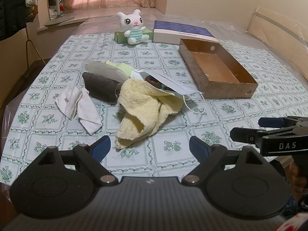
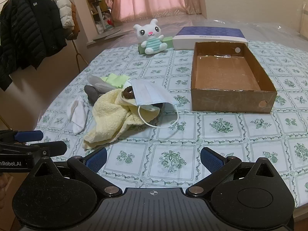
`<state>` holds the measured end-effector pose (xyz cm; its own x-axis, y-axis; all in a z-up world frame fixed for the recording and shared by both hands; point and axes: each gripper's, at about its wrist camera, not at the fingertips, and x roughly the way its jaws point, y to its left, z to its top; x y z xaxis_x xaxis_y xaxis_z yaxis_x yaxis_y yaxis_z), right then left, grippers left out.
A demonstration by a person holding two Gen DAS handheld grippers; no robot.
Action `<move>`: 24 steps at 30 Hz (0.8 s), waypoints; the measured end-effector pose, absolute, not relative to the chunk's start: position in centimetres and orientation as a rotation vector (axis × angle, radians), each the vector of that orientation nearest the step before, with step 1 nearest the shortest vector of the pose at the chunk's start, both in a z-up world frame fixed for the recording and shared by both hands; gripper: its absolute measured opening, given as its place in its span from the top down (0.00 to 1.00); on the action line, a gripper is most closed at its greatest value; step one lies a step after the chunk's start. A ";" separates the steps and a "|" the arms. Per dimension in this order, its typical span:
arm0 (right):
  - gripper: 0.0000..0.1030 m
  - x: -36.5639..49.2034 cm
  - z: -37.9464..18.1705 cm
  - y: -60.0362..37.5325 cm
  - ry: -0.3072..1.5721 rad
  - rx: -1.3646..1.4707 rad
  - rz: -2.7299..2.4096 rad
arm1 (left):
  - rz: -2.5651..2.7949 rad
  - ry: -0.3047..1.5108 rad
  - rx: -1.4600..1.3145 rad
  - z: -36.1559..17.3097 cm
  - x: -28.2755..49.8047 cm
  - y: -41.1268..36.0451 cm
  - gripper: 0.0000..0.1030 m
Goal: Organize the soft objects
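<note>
**Two claws open, soft items still heaped beside an empty box**

Two claws hang at the near edge of the surface, neither holding anything. The left claw (image 1: 150, 148) stands with its blue pads spread wide, the bare patterned cloth showing between them and the yellow towel (image 1: 142, 111) lying just beyond. The right claw (image 2: 153, 159) is equally spread and empty, aimed at open cloth below the cardboard box (image 2: 231, 101).

Soft items are gathered in one loose heap at centre frame in the left wrist view. The towel sprawls forward; a face mask (image 1: 173, 85) lies across its upper fold, its ear loop trailing onto the cloth. A brown furry item (image 1: 152, 79), too covered to identify, sits under the mask. A dark pouch (image 1: 100, 88) and a pale green cloth (image 1: 121, 67) lie behind, and a white sock (image 1: 80, 107) rests apart at left.

The box sits at right of the heap, open-topped and empty, evidently the intended receptacle. A plush rabbit (image 1: 133, 27) sits upright at upper centre against a green carton (image 1: 119, 36).

Judgement: sorting not yet begun; the towel is the nearest pick.
</note>
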<state>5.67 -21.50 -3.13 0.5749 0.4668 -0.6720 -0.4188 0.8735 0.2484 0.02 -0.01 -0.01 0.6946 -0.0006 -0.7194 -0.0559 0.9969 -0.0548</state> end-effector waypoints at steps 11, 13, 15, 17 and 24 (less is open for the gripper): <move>0.00 5.8 -3.2 -21.5 0.807 0.063 0.518 | 0.032 0.804 -0.075 0.0 0.0 0.0 0.15; 0.00 5.7 -3.4 -21.2 0.807 0.064 0.519 | 0.033 0.804 -0.076 -0.6 -0.1 0.2 0.15; 0.00 5.7 -3.3 -21.2 0.807 0.062 0.520 | 0.033 0.805 -0.076 -0.6 -0.3 0.2 0.15; 0.00 5.7 -3.4 -21.2 0.806 0.063 0.521 | 0.033 0.805 -0.077 -0.6 -0.3 0.1 0.15; 0.00 5.7 -3.3 -21.2 0.807 0.063 0.521 | 0.033 0.805 -0.077 -0.6 -0.3 0.2 0.15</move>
